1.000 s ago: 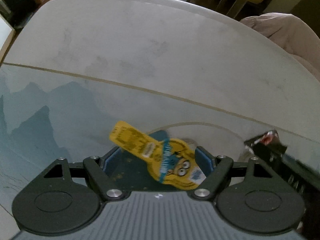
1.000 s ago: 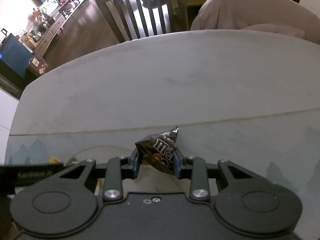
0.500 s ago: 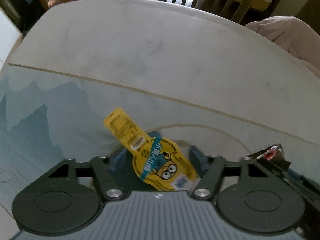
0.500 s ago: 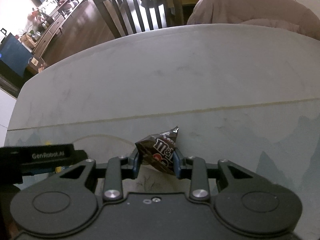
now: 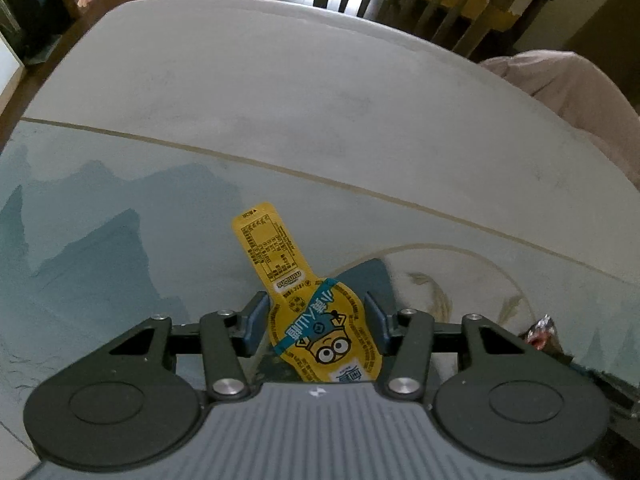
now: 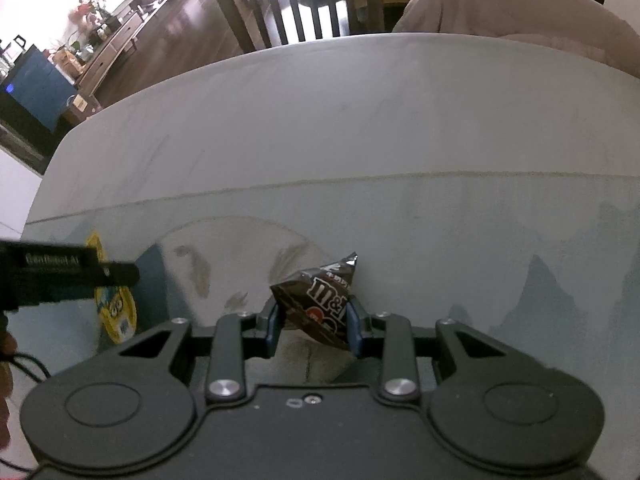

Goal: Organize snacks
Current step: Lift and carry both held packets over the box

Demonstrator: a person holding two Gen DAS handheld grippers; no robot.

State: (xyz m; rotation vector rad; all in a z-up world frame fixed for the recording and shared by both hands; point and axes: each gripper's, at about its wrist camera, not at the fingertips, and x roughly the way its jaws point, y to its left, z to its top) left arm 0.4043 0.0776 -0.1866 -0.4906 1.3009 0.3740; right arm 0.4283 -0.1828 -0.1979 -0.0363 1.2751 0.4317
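My left gripper (image 5: 314, 320) is shut on a yellow Minions snack pouch (image 5: 304, 304) whose narrow top sticks forward past the fingers. The pouch also shows in the right wrist view (image 6: 116, 308), partly behind the left gripper's black body (image 6: 60, 276). My right gripper (image 6: 314, 328) is shut on a small dark brown M&M's packet (image 6: 320, 304) held just above the table. A corner of that packet shows at the right edge of the left wrist view (image 5: 540, 332).
A round table with a pale cloth (image 5: 280, 100) carries a blue-grey mat with a mountain print (image 5: 100, 220). A dark wooden chair (image 6: 296, 4) and a pink cushioned seat (image 6: 520, 8) stand beyond the far edge.
The left gripper's fingers have closed in on the yellow pouch, which has turned more upright between them. The right gripper has kept its hold on the packet and drawn back slightly.
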